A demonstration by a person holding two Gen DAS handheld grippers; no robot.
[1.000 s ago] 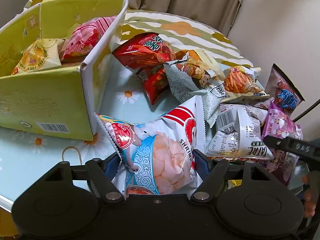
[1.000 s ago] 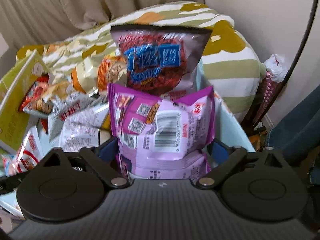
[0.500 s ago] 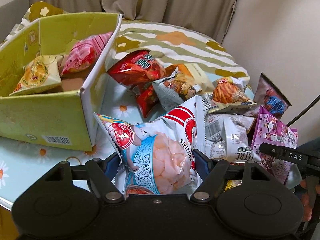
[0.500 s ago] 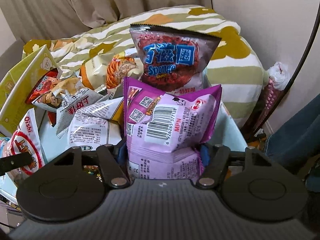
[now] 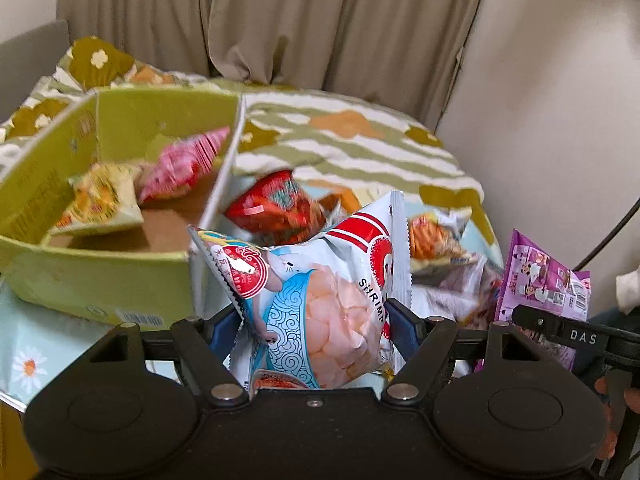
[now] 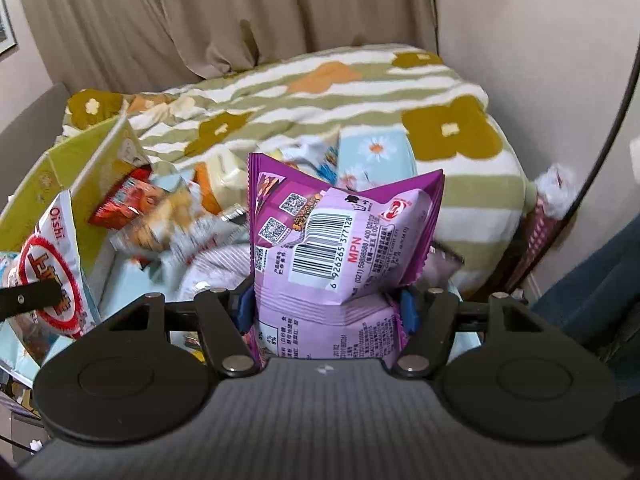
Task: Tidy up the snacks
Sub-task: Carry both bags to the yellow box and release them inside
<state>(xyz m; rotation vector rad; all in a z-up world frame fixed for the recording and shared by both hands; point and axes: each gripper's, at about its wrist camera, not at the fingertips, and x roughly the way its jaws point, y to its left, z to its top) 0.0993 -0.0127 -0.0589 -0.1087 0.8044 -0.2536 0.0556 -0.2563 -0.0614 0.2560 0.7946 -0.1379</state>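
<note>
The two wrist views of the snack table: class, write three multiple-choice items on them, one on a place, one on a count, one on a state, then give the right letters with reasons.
1. Where does the pink bag lie?
A. In the green box
B. On the blanket
C. In the right gripper

2. How many bags lie in the box?
A. None
B. Two
C. Five

3. What is the left gripper doing?
A. Hanging empty
B. Clamping the box wall
C. Clamping the shrimp bag

Answers:
1 A, it rests inside the box walls beside the yellow bag.
2 B, only the pink and yellow bags show there.
3 C, both pads press the bag's sides.
</note>
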